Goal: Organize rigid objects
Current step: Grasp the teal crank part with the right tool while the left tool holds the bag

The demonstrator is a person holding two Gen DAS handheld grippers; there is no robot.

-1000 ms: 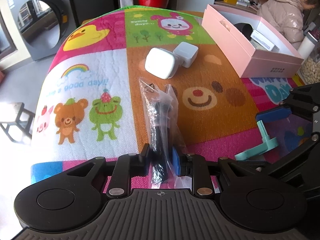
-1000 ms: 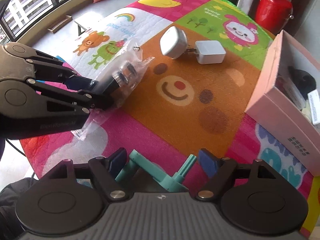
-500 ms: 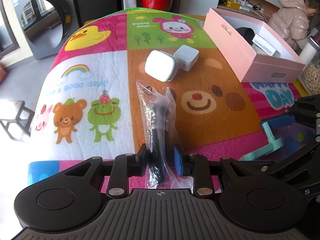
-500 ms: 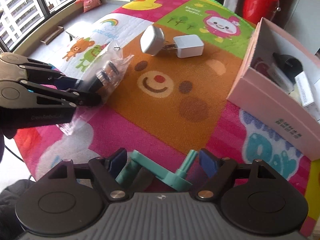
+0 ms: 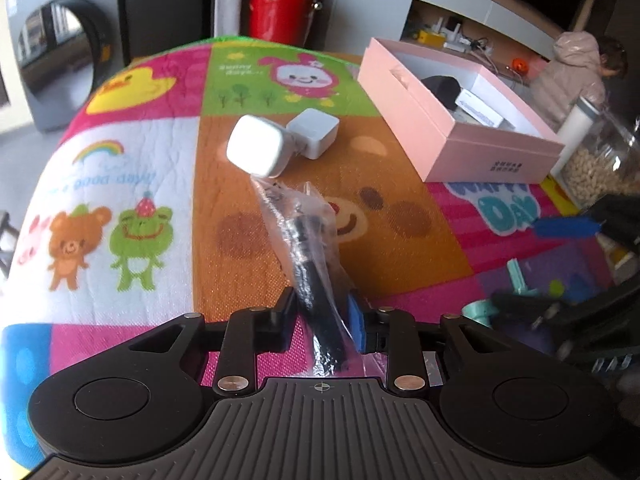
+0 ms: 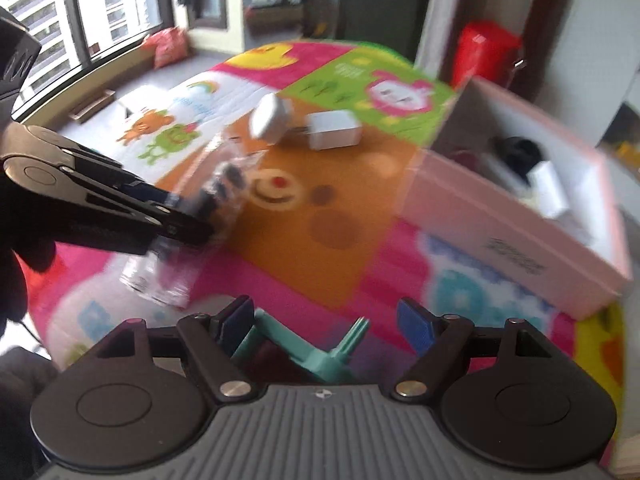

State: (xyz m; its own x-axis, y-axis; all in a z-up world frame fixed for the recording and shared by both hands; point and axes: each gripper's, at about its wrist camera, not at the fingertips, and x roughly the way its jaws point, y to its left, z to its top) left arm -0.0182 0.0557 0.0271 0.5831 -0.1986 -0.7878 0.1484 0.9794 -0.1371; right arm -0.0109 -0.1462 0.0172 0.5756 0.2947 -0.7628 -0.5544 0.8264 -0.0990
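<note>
My left gripper (image 5: 322, 312) is shut on a clear plastic bag with a black part inside (image 5: 308, 248) and holds it above the cartoon mat; the bag also shows in the right wrist view (image 6: 216, 196). My right gripper (image 6: 326, 330) has its jaws wide apart, with a teal plastic piece (image 6: 316, 354) lying between them; it also shows in the left wrist view (image 5: 516, 280). Whether the jaws press on it I cannot tell. Two white charger blocks (image 5: 256, 150) (image 5: 314, 132) lie on the mat. An open pink box (image 5: 452, 136) with several items stands at the right.
The colourful cartoon mat (image 5: 120, 168) covers the table. A jar of beans (image 5: 596, 164) stands right of the box. A red bin (image 5: 282, 10) and a washing machine (image 5: 52, 44) are behind the table. A person in a pink coat (image 5: 572, 72) is at the far right.
Both grippers have risen and swung toward the pink box. The bag hangs higher over the mat and sits nearer the bear face. The right view is blurred by motion.
</note>
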